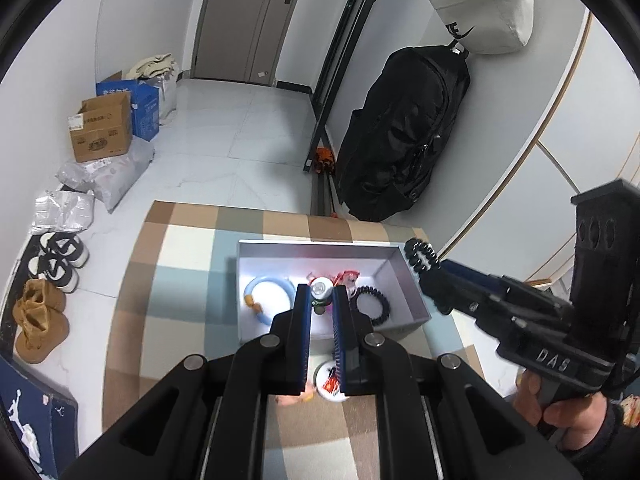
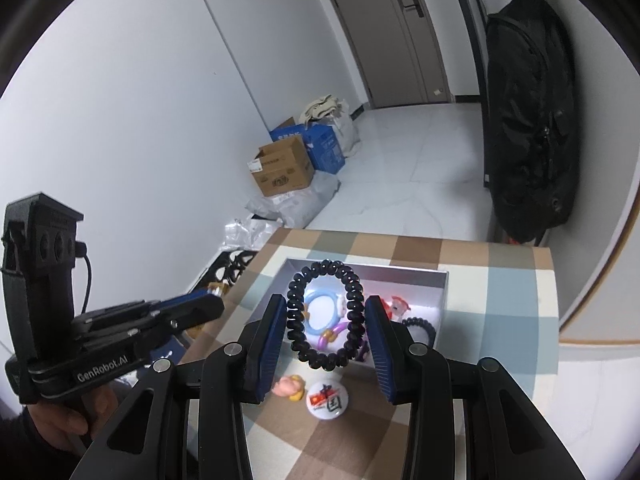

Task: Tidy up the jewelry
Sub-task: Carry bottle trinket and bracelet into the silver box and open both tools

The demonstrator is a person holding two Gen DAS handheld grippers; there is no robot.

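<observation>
A grey open box sits on a checked cloth. Inside lie a blue ring, a black coil bracelet and small colourful trinkets. My right gripper is shut on a black beaded bracelet, held above the box's right rim. My left gripper hovers over the box's near side, its jaws narrowly apart with nothing between them. A white round badge and a pink charm lie on the cloth in front of the box.
The table's far edge drops to a tiled floor. A black backpack hangs at the right wall. Cardboard boxes and shoes line the left wall.
</observation>
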